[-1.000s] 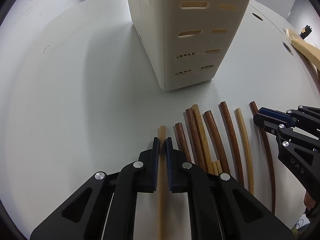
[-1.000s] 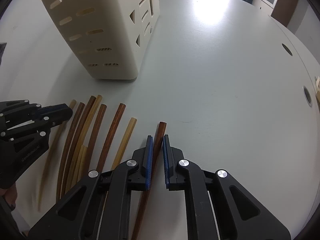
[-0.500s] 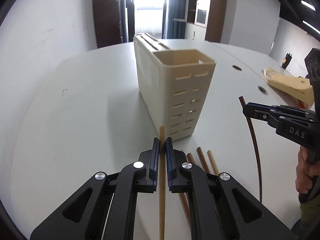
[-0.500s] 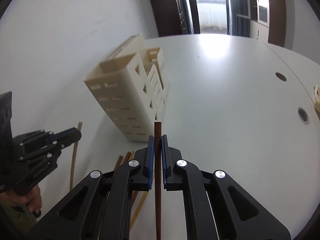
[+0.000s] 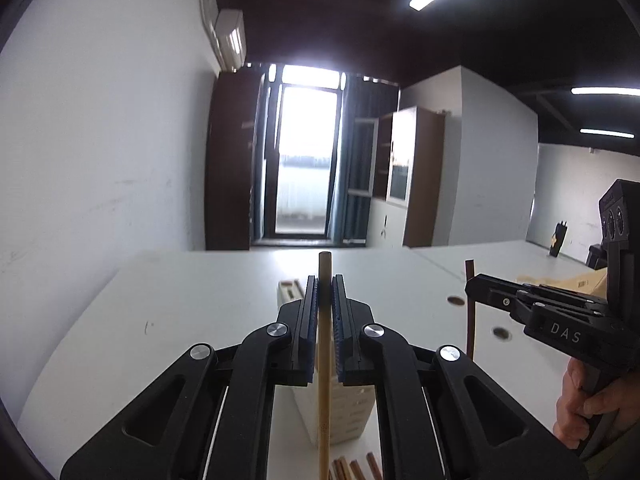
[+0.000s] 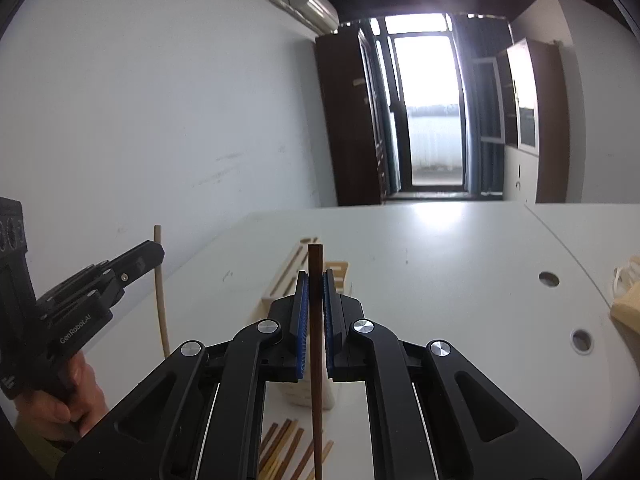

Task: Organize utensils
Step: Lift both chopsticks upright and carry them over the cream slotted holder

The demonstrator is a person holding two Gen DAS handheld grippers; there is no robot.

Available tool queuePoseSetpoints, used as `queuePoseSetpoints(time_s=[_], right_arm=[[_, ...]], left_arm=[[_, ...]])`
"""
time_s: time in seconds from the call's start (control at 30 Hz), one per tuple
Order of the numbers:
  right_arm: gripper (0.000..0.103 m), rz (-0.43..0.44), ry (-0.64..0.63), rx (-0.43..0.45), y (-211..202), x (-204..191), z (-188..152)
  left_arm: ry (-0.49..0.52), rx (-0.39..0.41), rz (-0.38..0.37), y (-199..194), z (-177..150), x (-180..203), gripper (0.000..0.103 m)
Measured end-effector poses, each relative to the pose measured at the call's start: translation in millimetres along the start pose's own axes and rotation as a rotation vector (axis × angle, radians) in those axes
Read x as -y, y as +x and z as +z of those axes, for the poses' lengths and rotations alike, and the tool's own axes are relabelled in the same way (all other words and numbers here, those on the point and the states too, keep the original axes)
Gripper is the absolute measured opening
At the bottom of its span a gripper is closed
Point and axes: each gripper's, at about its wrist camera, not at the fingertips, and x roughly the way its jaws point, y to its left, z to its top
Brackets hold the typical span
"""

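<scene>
My left gripper (image 5: pixel 324 280) is shut on a light tan chopstick (image 5: pixel 324 380), held upright well above the table. My right gripper (image 6: pixel 315 274) is shut on a dark brown chopstick (image 6: pixel 316 400), also upright. Each gripper shows in the other's view: the right one (image 5: pixel 470 286) with its dark stick (image 5: pixel 470 320), the left one (image 6: pixel 160 252) with its tan stick (image 6: pixel 160 300). The cream utensil holder (image 6: pixel 304 264) stands on the white table below and ahead of both grippers, mostly hidden behind them; it also shows in the left wrist view (image 5: pixel 340 412). Several loose chopsticks (image 6: pixel 284 448) lie near its base.
The round white table (image 6: pixel 460 280) has cable holes (image 6: pixel 549 279) at the right. A tan wooden object (image 6: pixel 628 304) lies at the table's right edge. A white wall runs along the left; a door and cabinets stand at the back.
Both grippers have risen and tilted up with their chopsticks, from just above the table to well over the holder. The views now look across the room.
</scene>
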Motion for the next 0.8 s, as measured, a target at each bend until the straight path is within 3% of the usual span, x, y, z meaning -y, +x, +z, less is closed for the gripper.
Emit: queuePoseSetpoints(time_s=[0.13, 0.37, 0.63, 0.8], right_arm=[[0.008, 0.044, 0.0, 0.078, -10, -1, 15], [0.008, 0.071, -0.028, 0.227, -16, 3, 22], [0.008, 0.141, 0.052, 0.507, -44, 21, 27], [0.008, 0.16, 0.068, 0.61, -43, 28, 24]], left_arm=[[0.008, 0.137, -0.007, -10, 13, 16, 0.006], [0.023, 0.275, 0.017, -16, 14, 27, 0.006], [-0.012, 0.604, 0.074, -39, 5, 37, 0.006], [-0.016, 0.682, 0.068, -39, 3, 47, 0.006]])
